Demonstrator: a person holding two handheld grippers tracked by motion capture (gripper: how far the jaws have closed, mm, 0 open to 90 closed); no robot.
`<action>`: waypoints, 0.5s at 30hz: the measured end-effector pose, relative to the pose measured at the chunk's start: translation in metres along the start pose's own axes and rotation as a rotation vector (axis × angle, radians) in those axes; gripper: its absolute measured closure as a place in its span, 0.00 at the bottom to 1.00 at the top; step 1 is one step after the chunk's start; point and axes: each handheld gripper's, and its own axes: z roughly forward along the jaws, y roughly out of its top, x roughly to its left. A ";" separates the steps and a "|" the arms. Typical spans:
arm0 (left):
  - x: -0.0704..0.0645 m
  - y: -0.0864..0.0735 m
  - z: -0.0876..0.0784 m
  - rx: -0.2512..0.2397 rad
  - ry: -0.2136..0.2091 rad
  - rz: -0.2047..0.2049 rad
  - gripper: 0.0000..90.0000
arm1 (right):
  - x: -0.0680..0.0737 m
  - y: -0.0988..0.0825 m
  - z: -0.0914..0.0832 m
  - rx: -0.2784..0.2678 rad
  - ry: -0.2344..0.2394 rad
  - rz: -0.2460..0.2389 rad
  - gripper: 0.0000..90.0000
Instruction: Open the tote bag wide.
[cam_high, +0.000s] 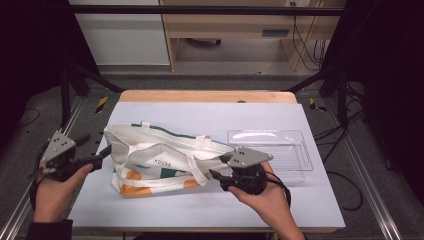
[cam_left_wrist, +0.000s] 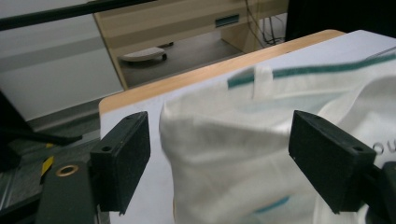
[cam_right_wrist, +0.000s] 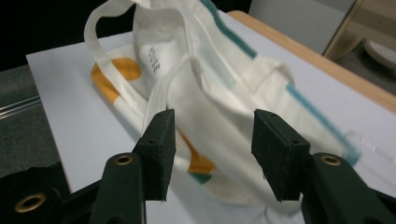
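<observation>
A cream canvas tote bag (cam_high: 160, 160), printed with orange patches and teal stripes, lies slumped on its side at the middle of the white tabletop (cam_high: 200, 210). Its mouth is turned toward twelve o'clock and its handles flop loose across the upper face.

The left claw (cam_high: 106, 150) sits at nine o'clock of the bag, right at its side edge. In the left gripper view its jaws stand wide apart, with the bag's corner (cam_left_wrist: 187, 121) between them but free of both pads. The right claw (cam_high: 214, 174) sits at about four o'clock of the bag, beside the other edge. Its jaws are also apart, narrower than the left's, and the cloth lies just beyond them with no pad pressing on it.

Flanking the bag this way looks like preparation to pinch both sides of the rim and pull the mouth open or stand the bag up. A clear plastic tray (cam_high: 270, 155) waits empty at three o'clock, touching nothing, possibly the next thing to go in.
</observation>
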 end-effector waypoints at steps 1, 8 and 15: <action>0.003 0.009 0.004 0.000 -0.012 0.012 0.24 | -0.001 0.007 0.003 -0.003 -0.001 -0.009 0.57; 0.006 0.043 0.038 0.059 -0.070 0.082 0.34 | 0.003 0.048 0.037 0.011 0.044 -0.038 0.59; 0.018 0.054 0.065 0.125 -0.108 0.107 0.39 | 0.014 0.059 0.089 0.147 0.072 -0.029 0.51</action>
